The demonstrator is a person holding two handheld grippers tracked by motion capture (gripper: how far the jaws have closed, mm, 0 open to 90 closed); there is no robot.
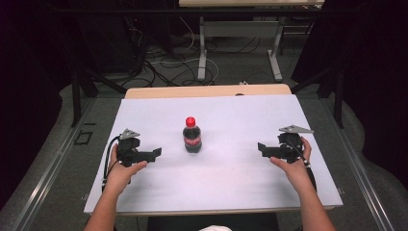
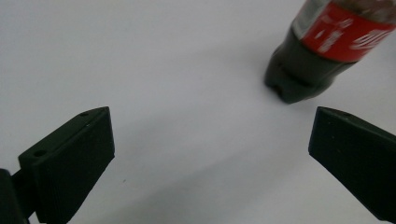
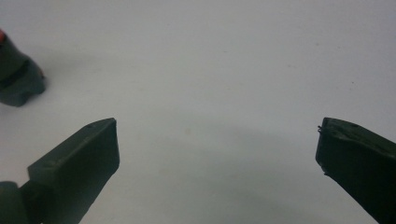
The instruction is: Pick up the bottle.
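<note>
In the high view, a cola bottle [image 1: 192, 135] with a red cap stands upright near the middle of the white table [image 1: 226, 183]. The left gripper [image 1: 155, 154] lies at the bottle's eight o'clock, the right gripper [image 1: 261, 148] at its four o'clock; both point inward, apart from it.

In the left gripper view, the jaws are spread wide with nothing between them, and the cola bottle's [image 2: 317, 51] dark base and red label sit at one o'clock.

In the right gripper view, the jaws likewise gape with nothing in them, and the bottle's base [image 3: 18, 79] shows at ten o'clock.
</note>
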